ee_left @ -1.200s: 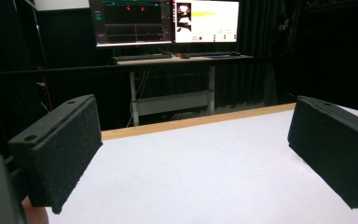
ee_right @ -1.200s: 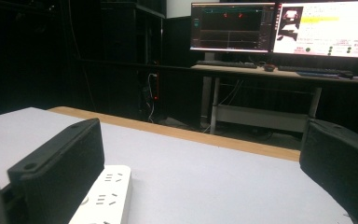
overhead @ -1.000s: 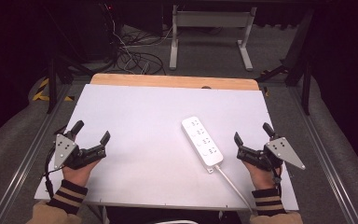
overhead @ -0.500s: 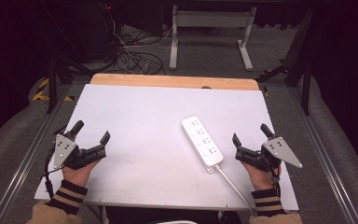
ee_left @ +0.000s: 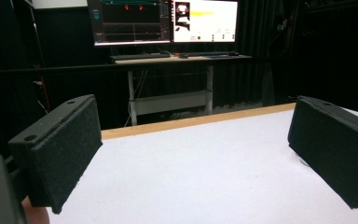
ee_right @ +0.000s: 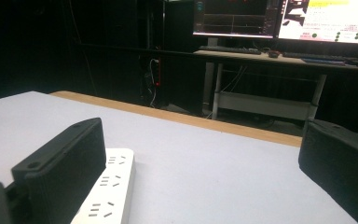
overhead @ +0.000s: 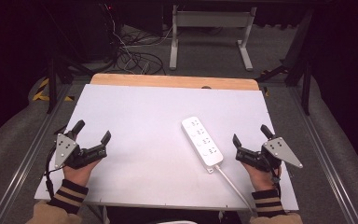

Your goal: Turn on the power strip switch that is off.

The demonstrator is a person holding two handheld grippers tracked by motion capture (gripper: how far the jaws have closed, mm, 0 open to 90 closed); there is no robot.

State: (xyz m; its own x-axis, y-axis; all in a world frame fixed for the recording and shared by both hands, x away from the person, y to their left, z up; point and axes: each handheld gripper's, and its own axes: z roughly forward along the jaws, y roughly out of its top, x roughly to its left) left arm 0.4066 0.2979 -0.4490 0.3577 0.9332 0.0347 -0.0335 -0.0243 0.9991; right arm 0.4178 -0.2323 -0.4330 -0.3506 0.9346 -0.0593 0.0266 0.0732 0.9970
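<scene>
The white rectangular worktop [overhead: 144, 112] lies bare across its left and far parts; one white oblong plastic power strip [overhead: 202, 142] blocks the near right.

A dim, black-curtained room surrounds the white counter [overhead: 135, 121] with its wooden far edge — beyond it grey floor [overhead: 205, 58], tangled cables [overhead: 135, 56], a white-legged desk [ee_left: 168, 100] carrying lit monitors [ee_left: 163, 21] and a keyboard [ee_left: 142, 56].
</scene>
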